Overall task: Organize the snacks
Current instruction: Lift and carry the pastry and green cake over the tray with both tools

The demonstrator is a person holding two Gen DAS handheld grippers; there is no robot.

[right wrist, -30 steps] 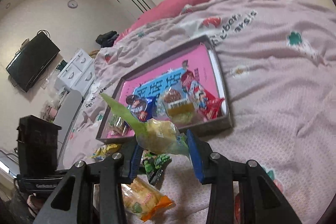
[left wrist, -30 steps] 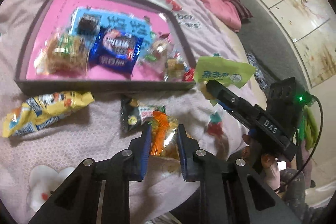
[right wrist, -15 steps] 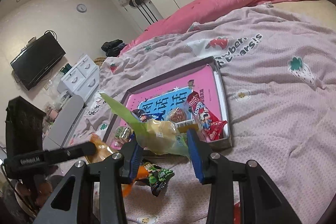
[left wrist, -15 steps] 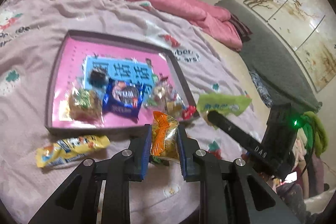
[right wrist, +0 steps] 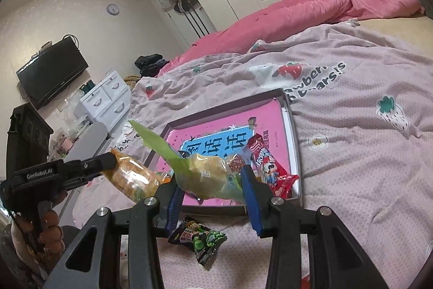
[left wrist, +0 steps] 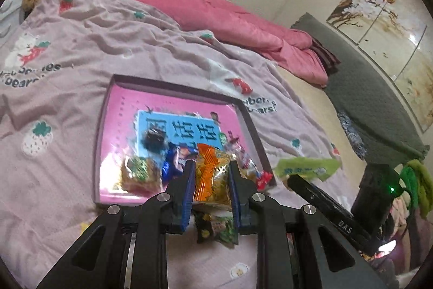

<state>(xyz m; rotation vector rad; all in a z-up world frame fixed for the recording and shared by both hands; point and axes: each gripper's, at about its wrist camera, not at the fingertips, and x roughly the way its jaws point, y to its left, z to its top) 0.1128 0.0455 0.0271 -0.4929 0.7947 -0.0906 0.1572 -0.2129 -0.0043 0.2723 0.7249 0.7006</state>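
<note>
My left gripper (left wrist: 211,167) is shut on an orange snack packet (left wrist: 212,175), held in the air just in front of the pink tray (left wrist: 108,126). The tray lies on the bedspread and holds several snacks at its near end. In the right wrist view my right gripper (right wrist: 209,178) is shut on a green snack packet (right wrist: 208,174), lifted above the tray's near edge (right wrist: 293,153). The left gripper (right wrist: 108,161) with its orange packet (right wrist: 130,178) appears there at the left. From the left wrist view the right gripper's finger (left wrist: 319,197) and the green packet (left wrist: 305,168) show at the right.
A dark green snack packet (right wrist: 200,237) lies on the pink bedspread (right wrist: 365,167) in front of the tray; it also shows below the left jaws (left wrist: 216,228). A rolled pink duvet (left wrist: 230,15) lies along the far side. A person's fingers (right wrist: 48,232) hold the left gripper's handle.
The left gripper has lifted the orange packet off the bedspread and carried it up towards the tray's near edge. The right gripper has stayed roughly in place with the green packet.
</note>
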